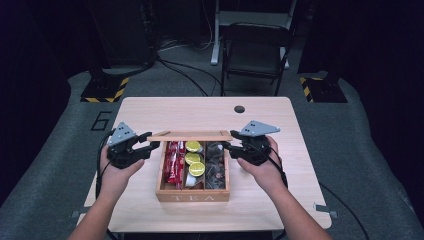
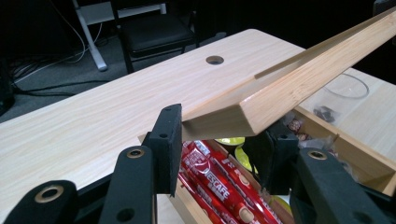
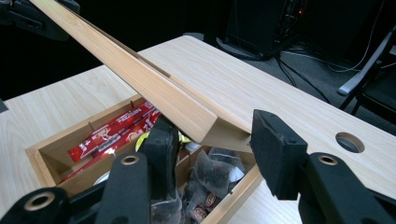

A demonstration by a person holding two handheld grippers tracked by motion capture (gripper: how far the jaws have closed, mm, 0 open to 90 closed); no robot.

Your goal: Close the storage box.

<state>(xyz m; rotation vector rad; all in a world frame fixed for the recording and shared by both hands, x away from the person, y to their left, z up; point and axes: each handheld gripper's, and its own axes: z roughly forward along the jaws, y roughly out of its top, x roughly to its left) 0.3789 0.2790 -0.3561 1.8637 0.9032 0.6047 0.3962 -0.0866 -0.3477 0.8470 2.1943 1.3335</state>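
Observation:
A wooden box [image 1: 192, 196] marked TEA sits in the middle of the table. Its three compartments hold red sachets [image 1: 172, 162], yellow-green round pieces [image 1: 194, 159] and dark tea bags [image 1: 216, 165]. Its wooden lid [image 1: 190, 135] is raised over the back of the box. My left gripper [image 1: 150, 144] grips the lid's left end and my right gripper [image 1: 227, 146] its right end. In the left gripper view the lid [image 2: 303, 79] corner fills the gap of that gripper [image 2: 219, 140], above the sachets [image 2: 219, 182]. In the right gripper view the lid [image 3: 130, 70] corner sits within that gripper [image 3: 210, 140], over the tea bags [image 3: 215, 172].
The light wooden table [image 1: 150, 112] has a round cable hole [image 1: 239, 109] near its far edge. A dark chair [image 1: 255, 50] stands beyond the table. Cables and two yellow-striped stand bases [image 1: 105, 89] lie on the grey floor.

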